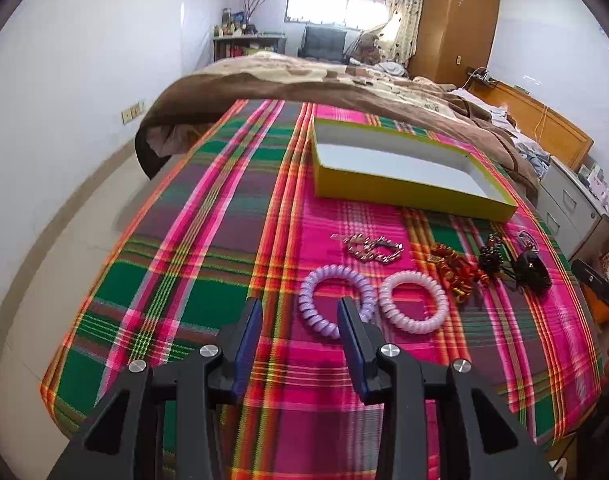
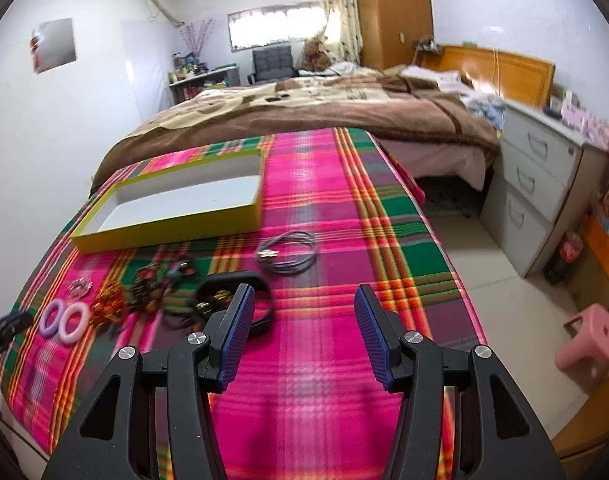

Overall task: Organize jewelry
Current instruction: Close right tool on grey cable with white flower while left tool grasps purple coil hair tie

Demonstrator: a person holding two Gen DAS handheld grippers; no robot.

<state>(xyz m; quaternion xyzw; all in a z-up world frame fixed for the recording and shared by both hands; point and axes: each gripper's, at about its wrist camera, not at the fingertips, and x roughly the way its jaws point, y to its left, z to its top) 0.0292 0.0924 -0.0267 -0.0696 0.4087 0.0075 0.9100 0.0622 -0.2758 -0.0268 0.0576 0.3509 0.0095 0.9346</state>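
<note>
A shallow yellow box [image 1: 404,190] with a white inside lies open on the plaid cloth; it also shows in the right wrist view [image 2: 164,226]. In front of it lie a purple coil ring [image 1: 336,300], a pink coil ring [image 1: 414,304], a gold chain bracelet [image 1: 374,248], a red-gold piece [image 1: 452,270], dark beads [image 1: 490,260] and a black item [image 1: 530,270]. My left gripper [image 1: 300,306] is open and empty, just left of the purple ring. My right gripper [image 2: 304,294] is open and empty, right of the black band [image 2: 232,300]. A silver chain [image 2: 286,254] lies ahead.
The plaid cloth [image 1: 224,220] covers a table that ends at a bed with a brown blanket [image 2: 304,108]. Grey drawers [image 2: 532,184] and a pink stool [image 2: 592,342] stand on the floor to the right. A white wall is on the left.
</note>
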